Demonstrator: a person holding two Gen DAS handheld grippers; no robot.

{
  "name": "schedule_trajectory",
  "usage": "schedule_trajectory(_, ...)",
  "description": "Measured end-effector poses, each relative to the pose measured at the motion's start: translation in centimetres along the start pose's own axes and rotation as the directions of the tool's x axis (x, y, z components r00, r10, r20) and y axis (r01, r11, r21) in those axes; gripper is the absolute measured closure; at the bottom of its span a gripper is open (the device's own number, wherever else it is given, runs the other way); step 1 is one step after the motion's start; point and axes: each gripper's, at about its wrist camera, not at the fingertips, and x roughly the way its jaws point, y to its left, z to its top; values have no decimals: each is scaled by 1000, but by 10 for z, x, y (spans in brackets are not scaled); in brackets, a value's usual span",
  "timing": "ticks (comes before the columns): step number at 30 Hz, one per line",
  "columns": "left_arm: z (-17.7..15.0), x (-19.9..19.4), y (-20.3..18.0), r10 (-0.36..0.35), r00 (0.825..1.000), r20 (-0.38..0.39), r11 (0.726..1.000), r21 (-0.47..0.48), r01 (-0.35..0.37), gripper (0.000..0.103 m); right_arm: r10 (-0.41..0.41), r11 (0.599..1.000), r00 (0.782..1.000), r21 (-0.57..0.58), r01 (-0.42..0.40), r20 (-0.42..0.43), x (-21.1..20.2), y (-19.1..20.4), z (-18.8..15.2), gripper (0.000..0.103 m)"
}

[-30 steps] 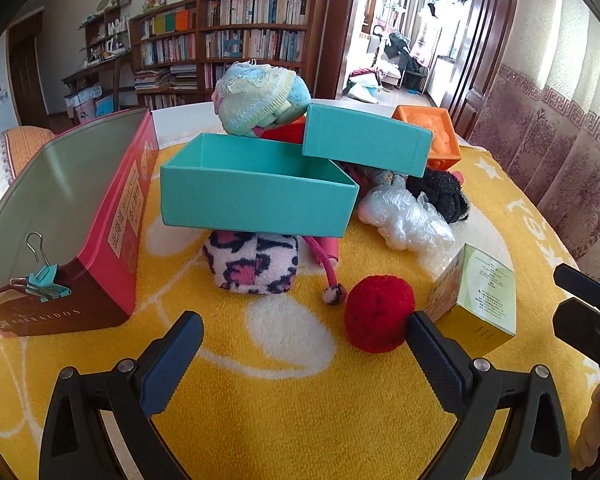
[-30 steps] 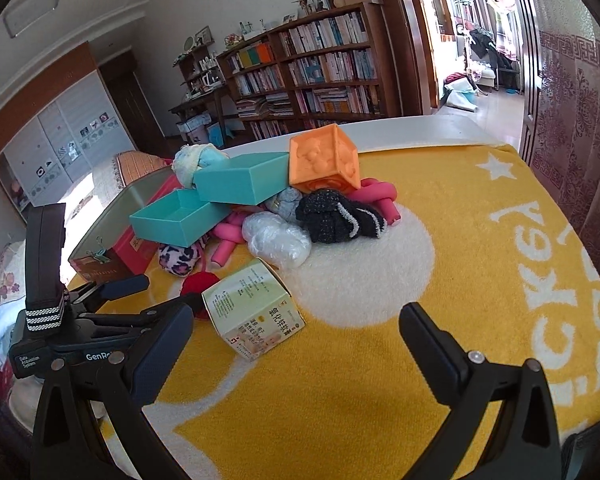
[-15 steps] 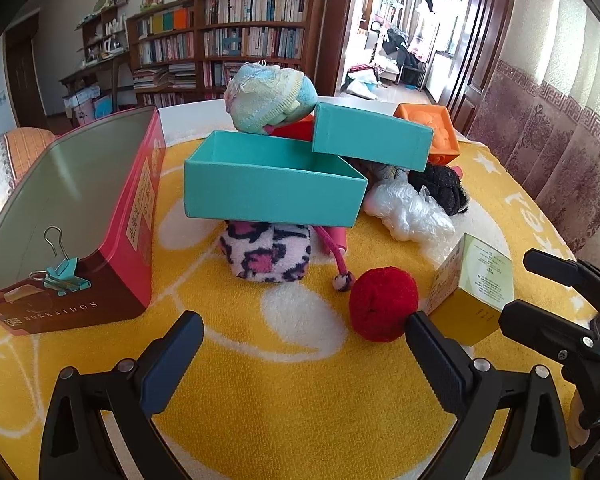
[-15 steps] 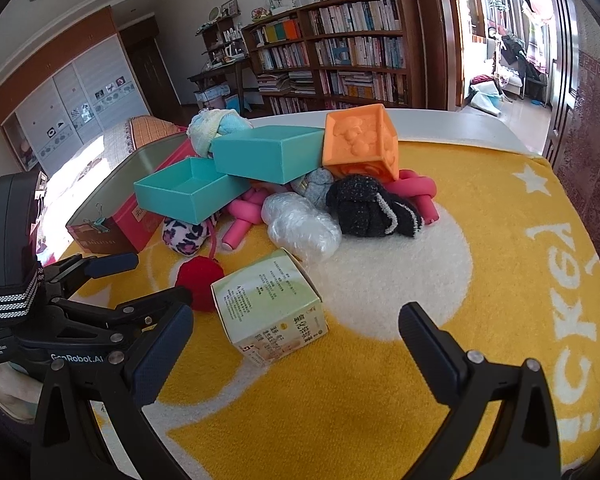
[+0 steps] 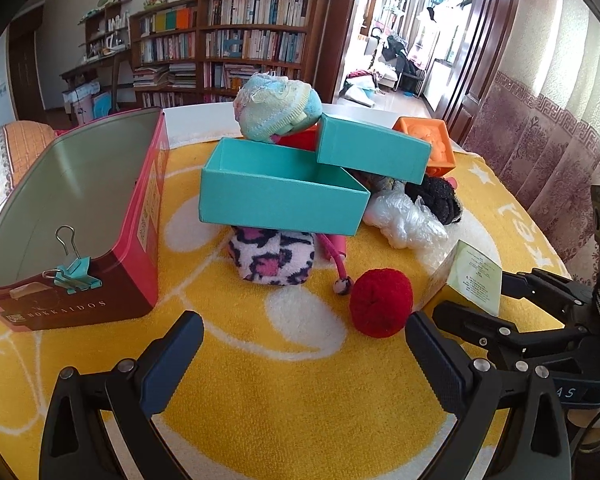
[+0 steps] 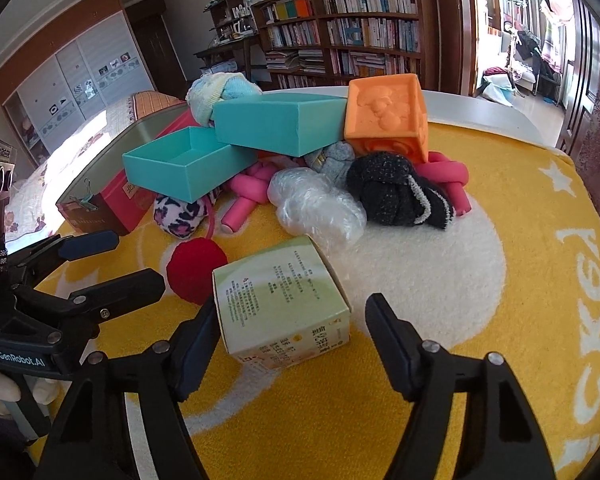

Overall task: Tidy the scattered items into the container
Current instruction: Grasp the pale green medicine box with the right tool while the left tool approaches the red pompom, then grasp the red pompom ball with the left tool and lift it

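Left wrist view: the left gripper point(image 5: 300, 354) hangs wide open over bare yellow rug, nothing btwn the fingers, aimed at the fuzzy red pom-pom point(image 5: 381, 302). What's new: the right gripper point(image 5: 496, 300) has come in from the right edge w/ its black fingers either side of the pale green carton point(image 5: 474, 276), where a sec ago it was barely in shot. The container, a long pink-and-brown tin point(image 5: 80, 216), sits open at left, smooth metal inside, a teal binder clip point(image 5: 74, 274) on its near rim. Most stuff is still outside it, so tidying looks barely begun. Right wrist view: the right gripper's point(image 6: 288, 338) jaws have just been closing, and the carton point(image 6: 280, 300) sits btwn them, tilted; the left pad is about at the carton's side, the right pad still clear, so no grip yet imo. Probably the first pick for the tin point(image 6: 112, 196), well apart at far left. Textures: stiff printed card on the carton, crinkly clear plastic wad point(image 6: 316, 204), knotted black knit socks point(image 6: 396, 192), squishy orange embossed cube point(image 6: 386, 118), rigid teal box halves point(image 6: 280, 122), pink foam rollers point(image 6: 252, 192), plush leopard bundle point(image 6: 178, 214).
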Motion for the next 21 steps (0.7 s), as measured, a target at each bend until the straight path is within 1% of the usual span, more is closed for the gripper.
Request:
schedule_trajectory(1,0,1,-1,-5,1000,0,1000,4,5,1,-3,1000,1000,2,3,-3,1,0,0,41)
schedule_trajectory(5,-2,3,-5,-22,1000,-5,1000,15,22,1,-26,999,999,35,25,35,-9,-8,-2,41)
schedule_trajectory(8,-2,7,-11,-22,1000,-8,1000,22,22,1,-96,995,992,45,93,78,-22,-14,-2,41)
schedule_trajectory(11,1,15,-17,4,1000,-24,999,34,-3,1,-148,988,983,70,141,112,-33,-21,-2,41)
schedule_trajectory(16,8,31,-25,18,998,-68,999,31,-16,1,-159,982,979,125,143,129,-42,-32,-1,41)
schedule_trajectory(19,12,42,-28,2,996,-91,1000,4,-2,1,-160,980,979,142,142,124,-43,-35,1,41)
schedule_trajectory(21,14,50,-31,36,995,-89,999,2,-36,1,-165,979,979,141,147,118,-40,-31,0,41)
